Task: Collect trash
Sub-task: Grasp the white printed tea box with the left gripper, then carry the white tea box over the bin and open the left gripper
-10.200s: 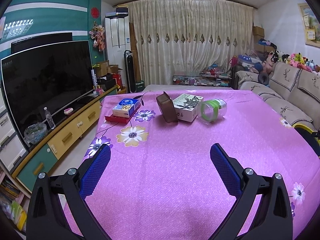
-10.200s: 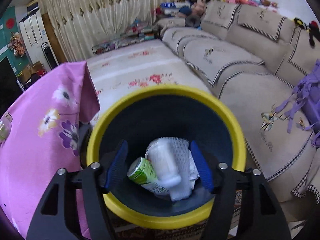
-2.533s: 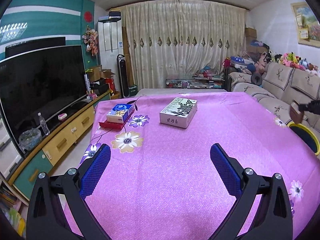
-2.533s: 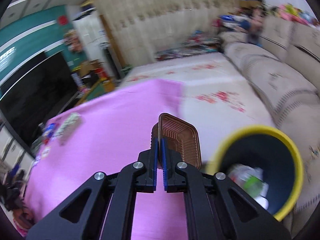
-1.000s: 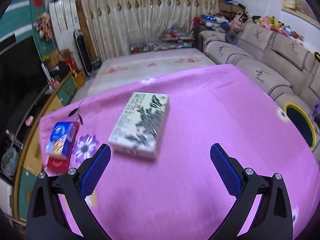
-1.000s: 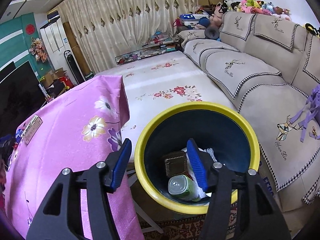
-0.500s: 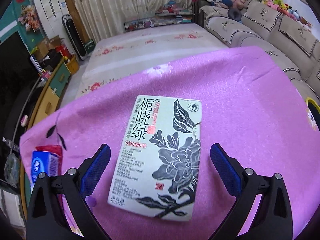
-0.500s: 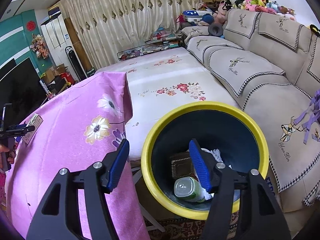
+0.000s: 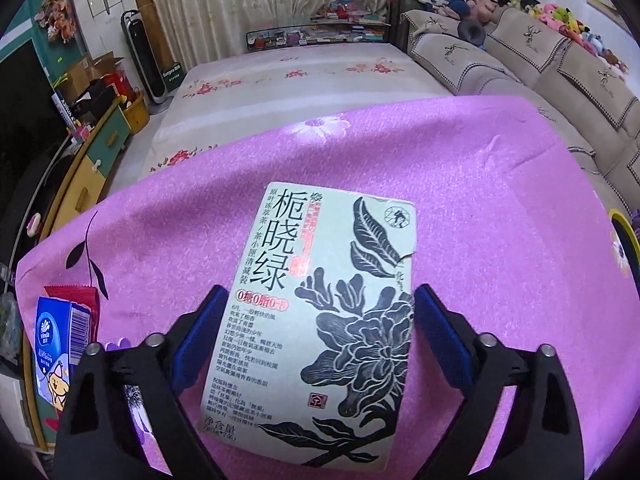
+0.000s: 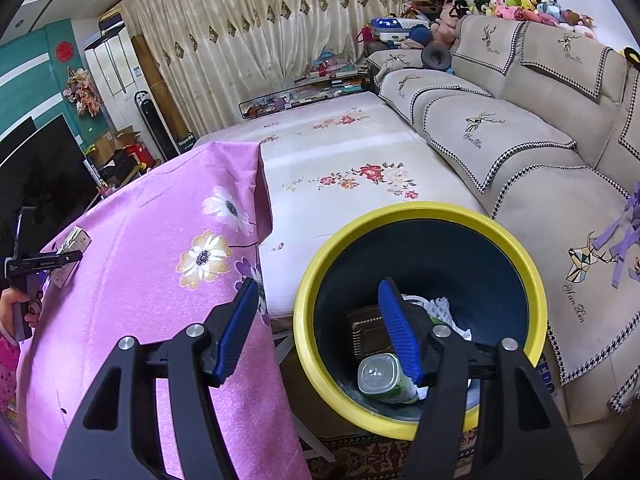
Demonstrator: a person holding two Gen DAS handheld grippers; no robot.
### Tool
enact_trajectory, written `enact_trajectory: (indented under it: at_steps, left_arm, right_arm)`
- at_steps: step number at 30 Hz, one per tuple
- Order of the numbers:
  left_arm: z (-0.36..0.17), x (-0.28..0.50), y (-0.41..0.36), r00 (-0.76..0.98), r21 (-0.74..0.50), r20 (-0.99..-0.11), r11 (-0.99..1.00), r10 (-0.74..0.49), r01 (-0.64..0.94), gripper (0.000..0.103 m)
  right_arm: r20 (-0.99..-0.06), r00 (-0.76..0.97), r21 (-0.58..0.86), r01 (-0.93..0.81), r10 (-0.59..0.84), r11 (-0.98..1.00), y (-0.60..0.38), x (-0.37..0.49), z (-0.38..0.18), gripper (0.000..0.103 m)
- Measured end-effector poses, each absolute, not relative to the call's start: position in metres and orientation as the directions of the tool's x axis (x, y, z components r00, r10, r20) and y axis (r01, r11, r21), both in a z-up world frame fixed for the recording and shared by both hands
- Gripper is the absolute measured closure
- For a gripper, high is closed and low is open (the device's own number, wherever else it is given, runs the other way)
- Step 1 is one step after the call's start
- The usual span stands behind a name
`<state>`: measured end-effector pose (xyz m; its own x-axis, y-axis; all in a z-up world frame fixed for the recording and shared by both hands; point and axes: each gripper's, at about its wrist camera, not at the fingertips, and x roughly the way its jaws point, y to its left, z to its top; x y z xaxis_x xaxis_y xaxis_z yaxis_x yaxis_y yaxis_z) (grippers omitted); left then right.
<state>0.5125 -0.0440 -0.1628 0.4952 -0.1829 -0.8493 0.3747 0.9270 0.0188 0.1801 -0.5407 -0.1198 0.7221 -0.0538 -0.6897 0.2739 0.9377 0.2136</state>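
A pale green tea box (image 9: 320, 320) with black flower print lies flat on the pink tablecloth (image 9: 500, 200). My left gripper (image 9: 318, 292) straddles it from above. Its jaws are closing, with a blue pad (image 9: 200, 328) close at each long side, and I see no firm press. My right gripper (image 10: 318, 286) hangs open and empty over the near rim of the yellow bin (image 10: 420, 212). Inside the bin lie a brown tray (image 10: 364, 332), a green-labelled jar (image 10: 380, 376) and white mesh (image 10: 444, 308). In the right wrist view the tea box (image 10: 74, 240) shows far left under the left gripper (image 10: 40, 260).
A blue tissue pack (image 9: 56, 344) on a red packet (image 9: 76, 292) lies at the table's left edge. The bin rim (image 9: 624, 224) shows past the table's right edge. A beige sofa (image 10: 520, 140) runs along the right, and a floral bed (image 10: 340, 152) lies beyond the table.
My left gripper has come lower and closer over the tea box, and its jaws have narrowed to the box's sides. The right gripper has stayed over the bin.
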Motion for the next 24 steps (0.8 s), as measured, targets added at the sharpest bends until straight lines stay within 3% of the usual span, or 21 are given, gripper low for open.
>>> enact_trajectory:
  at_steps: [6,12,24]
  left_arm:
    - [-0.157,0.497,-0.048,0.521,0.049,-0.838,0.928,-0.163,0.368,0.03]
    - [-0.132,0.452,-0.083,0.558,0.07,-0.809,0.912,-0.184,0.403,0.031]
    - [-0.083,0.334,-0.236,0.568,0.101,-0.749,0.788,-0.342,0.607,0.031]
  right_arm:
    - [-0.682,0.73,0.234,0.273,-0.042,0.933,-0.543,0.172,-0.118,0.044]
    - [-0.666,0.744,0.248,0.275,-0.043,0.929,-0.548,0.158,-0.111,0.044]
    - [-0.62,0.78,0.275,0.321,-0.088,0.906,-0.586,0.099,-0.1,0.044]
